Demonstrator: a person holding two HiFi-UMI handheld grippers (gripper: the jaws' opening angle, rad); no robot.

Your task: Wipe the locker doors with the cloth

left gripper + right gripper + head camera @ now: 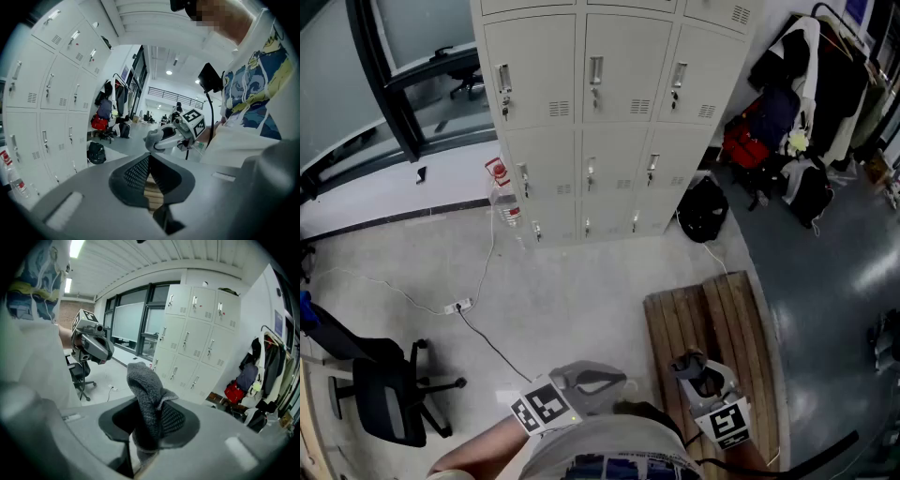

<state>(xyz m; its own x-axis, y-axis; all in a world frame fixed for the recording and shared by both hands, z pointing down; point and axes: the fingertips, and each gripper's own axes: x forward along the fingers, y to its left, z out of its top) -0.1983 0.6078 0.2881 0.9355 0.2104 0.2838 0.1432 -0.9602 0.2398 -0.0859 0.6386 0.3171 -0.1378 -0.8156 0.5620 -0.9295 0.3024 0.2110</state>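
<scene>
A bank of pale locker doors (619, 112) stands ahead at the top of the head view, well away from both grippers; the doors also show in the right gripper view (197, 333) and the left gripper view (42, 93). My right gripper (698, 373) is low at the bottom right, shut on a grey fuzzy cloth (147, 399) that sticks up from between its jaws. The cloth also shows in the left gripper view (152, 139). My left gripper (586, 382) is held low beside it, jaws shut with nothing between them (149, 158).
A wooden bench (717, 319) lies on the floor under the right gripper. A black backpack (703, 211) and a water bottle (504, 202) sit at the lockers' foot. An office chair (384, 394) is at the left, a cable with a power strip (461, 306) crosses the floor, and a clothes rack with bags (797, 112) is at the right.
</scene>
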